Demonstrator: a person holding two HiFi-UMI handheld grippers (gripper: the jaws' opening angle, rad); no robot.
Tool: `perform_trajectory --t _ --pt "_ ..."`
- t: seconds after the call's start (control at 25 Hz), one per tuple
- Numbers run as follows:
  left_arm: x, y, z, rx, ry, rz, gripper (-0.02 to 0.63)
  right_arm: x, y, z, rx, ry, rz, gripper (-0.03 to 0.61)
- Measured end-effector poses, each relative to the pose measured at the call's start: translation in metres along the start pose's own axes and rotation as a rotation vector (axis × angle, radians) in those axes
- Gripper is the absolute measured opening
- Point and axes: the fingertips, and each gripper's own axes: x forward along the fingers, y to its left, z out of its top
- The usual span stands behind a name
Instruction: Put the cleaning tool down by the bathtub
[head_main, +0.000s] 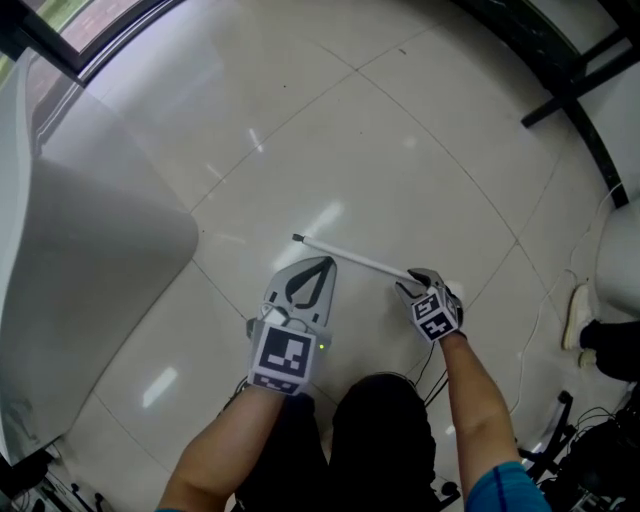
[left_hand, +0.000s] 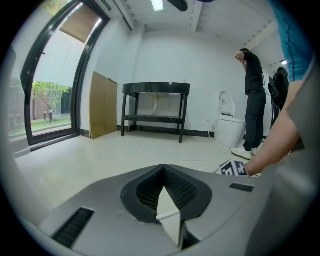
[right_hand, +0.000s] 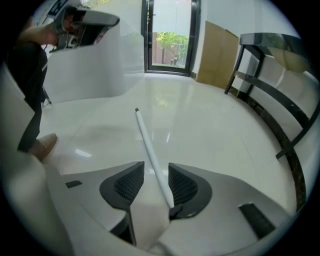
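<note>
The cleaning tool is a thin white rod (head_main: 355, 258) lying across the pale floor tiles, with its far tip pointing toward the white bathtub (head_main: 60, 250) on the left. My right gripper (head_main: 415, 283) is at the rod's near end. In the right gripper view the rod (right_hand: 145, 135) runs between the jaws of my right gripper (right_hand: 156, 172). It lies close beside the right pad, with a clear gap to the left pad, so the jaws stand open. My left gripper (head_main: 305, 285) hovers just left of the rod, shut with nothing in it, as the left gripper view (left_hand: 162, 172) confirms.
A black metal table frame (head_main: 575, 90) stands at the far right, also visible as the table (left_hand: 155, 107) in the left gripper view. A white toilet (left_hand: 227, 120), a standing person (left_hand: 255, 100) and floor cables (head_main: 545, 300) are at the right. The bathtub wall (right_hand: 90, 65) curves along the left.
</note>
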Motion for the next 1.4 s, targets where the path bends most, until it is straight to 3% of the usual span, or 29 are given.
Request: perform_trajectory --t 0.12,0.24,0.36,0.4,0.6,1.04,1.24,1.4 --pt "0.002 -0.012 0.0 0.013 0.013 -0.047 0.0 0.042 -0.003 -0.025 -0.049 0.075 -0.018 0.178" --pt "0.002 -0.011 -0.008 0.013 0.037 -0.044 0.0 0.074 -0.003 -0.043 -0.107 0.152 -0.039 0.178" --pt "-0.001 0.001 -0.014 -0.006 0.06 -0.013 0.0 0.086 0.005 -0.051 -0.133 0.17 0.029 0.134" --pt "-0.001 0.004 -0.015 -0.016 0.065 -0.005 0.0 0.086 0.007 -0.052 -0.121 0.158 0.06 0.103" --pt "0.005 0.009 -0.018 -0.028 0.071 -0.019 0.0 0.086 0.008 -0.052 -0.004 0.13 0.121 0.092" --pt "0.01 0.001 -0.018 -0.027 0.054 -0.078 0.0 0.087 0.011 -0.051 0.054 0.188 0.091 0.069" --pt "0.001 0.006 -0.021 -0.019 0.053 -0.08 0.0 0.084 0.012 -0.051 0.151 0.189 0.036 0.067" --pt "-0.007 0.008 -0.021 -0.029 0.057 -0.076 0.0 0.072 0.033 -0.054 0.137 0.209 0.074 0.067"
